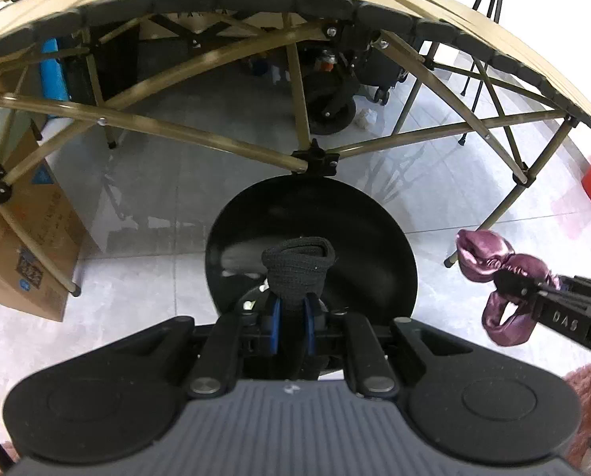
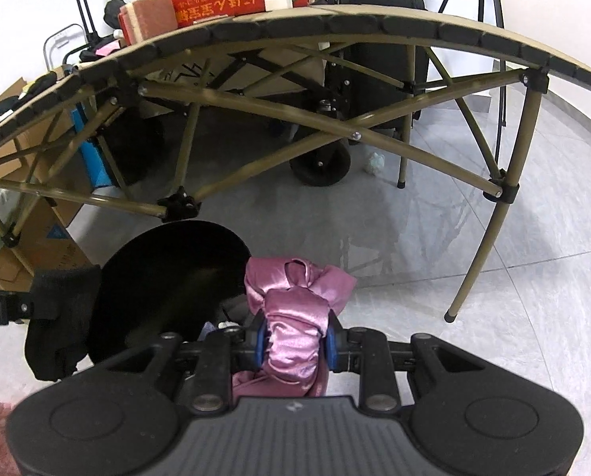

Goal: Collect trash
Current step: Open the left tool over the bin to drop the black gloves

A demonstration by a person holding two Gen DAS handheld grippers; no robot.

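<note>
Now, from the left wrist, the left gripper [image 1: 293, 309] is pinching a black knitted band [image 1: 297, 267] between its blue pads, the band sticking up just ahead of the fingertips with the black bin [image 1: 374, 246] open right below and beyond it. Off to its right, the right gripper [image 1: 533, 291] carries a purple satin scrunchie [image 1: 489, 258], which looks to hang just outside the bin's rim. From the right wrist, that gripper [image 2: 297, 347] is clamped on the scrunchie [image 2: 295, 309], with the bin [image 2: 168, 277] ahead and to its left. I'd say the right hand should shift left until the scrunchie hangs over the mouth before either lets go.
</note>
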